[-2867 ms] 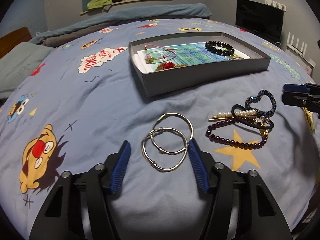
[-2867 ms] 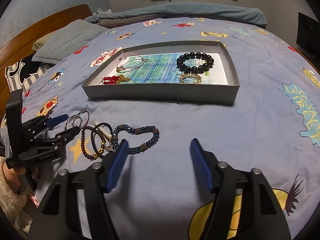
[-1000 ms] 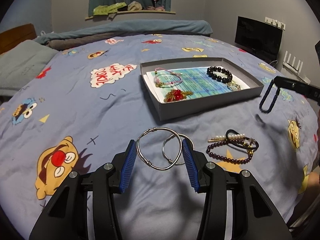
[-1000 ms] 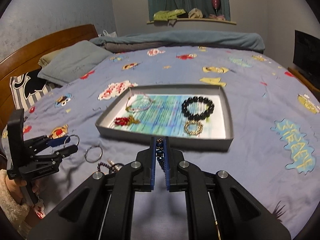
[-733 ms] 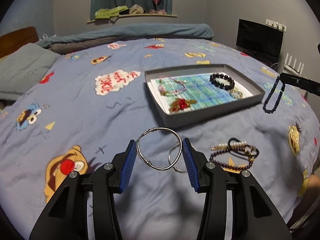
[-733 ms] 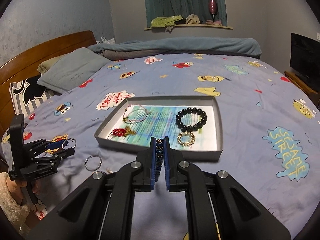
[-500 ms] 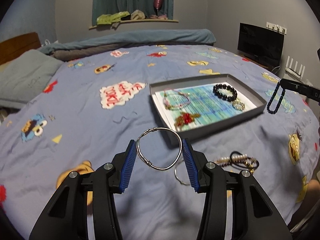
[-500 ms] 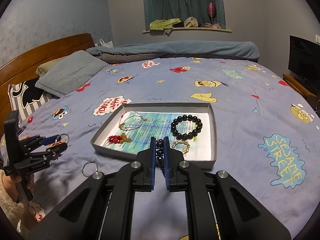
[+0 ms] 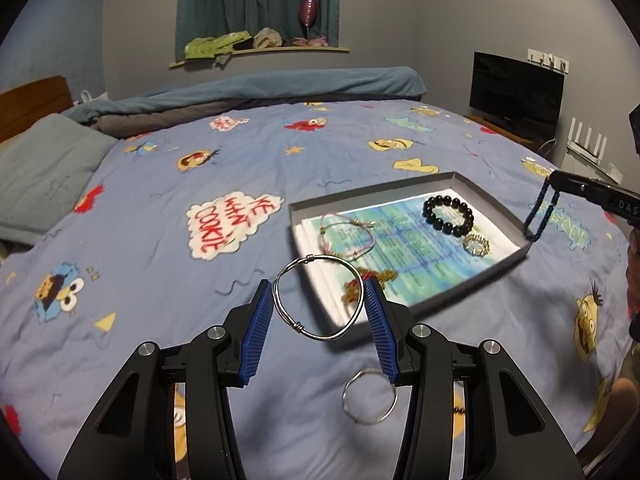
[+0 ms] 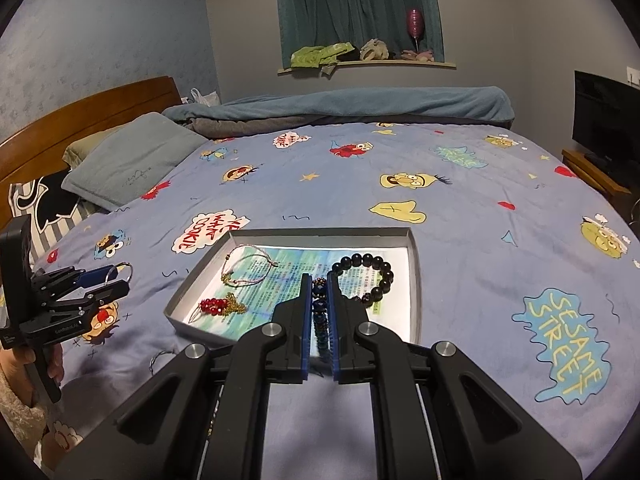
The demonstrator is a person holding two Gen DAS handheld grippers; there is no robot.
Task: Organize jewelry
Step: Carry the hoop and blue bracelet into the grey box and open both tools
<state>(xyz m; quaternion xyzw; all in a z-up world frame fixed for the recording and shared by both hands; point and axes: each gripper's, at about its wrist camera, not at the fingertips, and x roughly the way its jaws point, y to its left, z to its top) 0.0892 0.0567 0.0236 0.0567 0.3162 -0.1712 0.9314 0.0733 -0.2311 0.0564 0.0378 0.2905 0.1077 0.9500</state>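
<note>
While its blue pads press on either side of a silver wire bangle (image 9: 319, 297), the left gripper (image 9: 319, 312) holds that ring clear above the bed, just in front of the near corner of the grey tray (image 9: 424, 309). A second silver bangle (image 9: 370, 397) lies flat on the bedspread (image 9: 160, 240), nearer than the tray and below the gripper's right finger.

Beside the tray's right corner, the right gripper (image 10: 319, 320) is clamped tight on a dark blue beaded bracelet (image 10: 320, 312), its pads nearly together with the beads caught between them. From the left wrist camera the bracelet (image 9: 540, 210) hangs as a long loop from the gripper tip, its lower end level with the tray's right corner; whether it touches the rim cannot be told.

Inside the tray, on a printed blue-green paper liner, lie a black bead bracelet (image 9: 448, 216), a small gold ring-shaped piece (image 9: 476, 245) just beside it, a thin pink cord bracelet (image 9: 346, 234) and a red beaded piece with gold chain (image 10: 218, 306). Beyond the tray a grey pillow (image 10: 128, 160) rests by the wooden headboard (image 10: 92, 108), and a dark screen (image 9: 516, 92) stands off to the tray's right.
</note>
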